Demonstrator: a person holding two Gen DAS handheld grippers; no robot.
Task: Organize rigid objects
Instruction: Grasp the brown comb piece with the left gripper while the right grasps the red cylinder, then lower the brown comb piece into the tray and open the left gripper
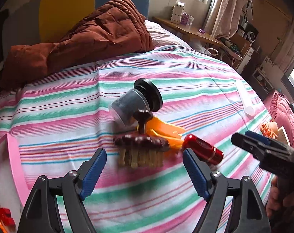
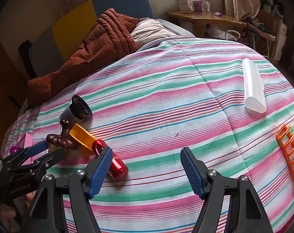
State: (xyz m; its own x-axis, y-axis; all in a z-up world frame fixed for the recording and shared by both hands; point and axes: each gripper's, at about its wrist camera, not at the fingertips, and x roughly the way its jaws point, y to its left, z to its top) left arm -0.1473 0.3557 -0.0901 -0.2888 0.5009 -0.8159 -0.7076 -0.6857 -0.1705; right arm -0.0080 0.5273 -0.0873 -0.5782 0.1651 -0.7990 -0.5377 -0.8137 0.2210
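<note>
Approaching brown brush (image 1: 141,151) with left gripper (image 1: 144,171), jaws wide, empty; centre over head, avoid red cylinder (image 1: 203,149). Right gripper (image 2: 145,171) released, idle.

A dark brown brush (image 1: 141,147) stands bristles-down on the striped bed, touching a tipped grey jar (image 1: 135,103), an orange piece (image 1: 164,130) and a red cylinder (image 1: 203,149).

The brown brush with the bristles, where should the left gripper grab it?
Probably the brown brush by its thin upright handle, coming from above and the near side. The wide scalloped head looks too broad, and the left gripper already faces it, open.
</note>
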